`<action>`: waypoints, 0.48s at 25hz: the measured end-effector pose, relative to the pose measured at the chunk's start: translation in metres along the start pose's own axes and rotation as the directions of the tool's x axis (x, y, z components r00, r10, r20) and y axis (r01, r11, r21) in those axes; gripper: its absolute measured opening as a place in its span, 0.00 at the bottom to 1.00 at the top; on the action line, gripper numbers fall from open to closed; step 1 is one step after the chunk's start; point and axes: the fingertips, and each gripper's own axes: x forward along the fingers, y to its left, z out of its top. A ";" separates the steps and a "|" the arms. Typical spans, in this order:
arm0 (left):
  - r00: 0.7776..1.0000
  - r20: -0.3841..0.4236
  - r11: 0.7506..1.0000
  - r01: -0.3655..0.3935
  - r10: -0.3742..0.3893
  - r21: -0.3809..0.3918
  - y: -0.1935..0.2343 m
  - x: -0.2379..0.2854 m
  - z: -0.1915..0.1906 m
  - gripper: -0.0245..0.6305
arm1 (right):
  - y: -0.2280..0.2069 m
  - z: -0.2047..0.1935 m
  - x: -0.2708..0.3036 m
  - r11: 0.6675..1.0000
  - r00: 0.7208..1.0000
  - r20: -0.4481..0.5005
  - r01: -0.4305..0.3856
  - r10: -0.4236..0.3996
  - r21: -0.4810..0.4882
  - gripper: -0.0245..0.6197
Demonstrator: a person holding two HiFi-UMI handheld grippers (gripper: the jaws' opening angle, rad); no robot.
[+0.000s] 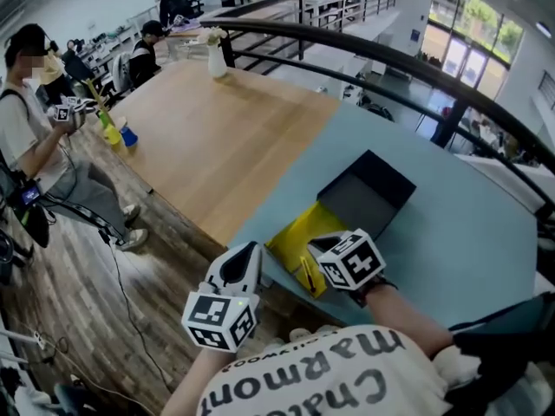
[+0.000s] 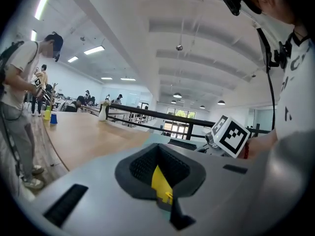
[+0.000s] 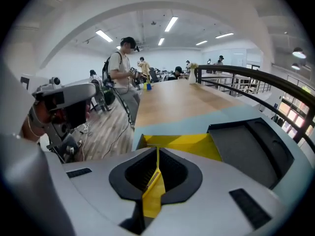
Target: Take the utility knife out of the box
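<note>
An open yellow box point(image 1: 299, 245) lies at the near edge of the light blue table point(image 1: 451, 232), with its black lid point(image 1: 368, 193) just beyond it. A slim utility knife point(image 1: 309, 274) with a dark stripe rests inside the box. My right gripper point(image 1: 323, 248) hovers over the box, tilted down, jaws shut and holding nothing; the right gripper view looks along it point(image 3: 156, 173) at the yellow box point(image 3: 182, 144) and the lid point(image 3: 246, 151). My left gripper point(image 1: 247, 254) is off the table's near corner, left of the box, jaws shut point(image 2: 158, 173).
A long wooden table point(image 1: 217, 128) adjoins the blue one, with a white vase point(image 1: 216, 59) at its far end. A black railing point(image 1: 390, 59) curves behind. A person point(image 1: 35, 137) stands at the left on the wood floor with cables.
</note>
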 end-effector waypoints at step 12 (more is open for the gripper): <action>0.993 -0.112 0.999 -0.035 0.030 -0.042 0.033 0.013 -0.038 0.04 | -0.014 -0.021 0.046 0.996 0.987 -0.148 -0.055 0.064 0.064 0.10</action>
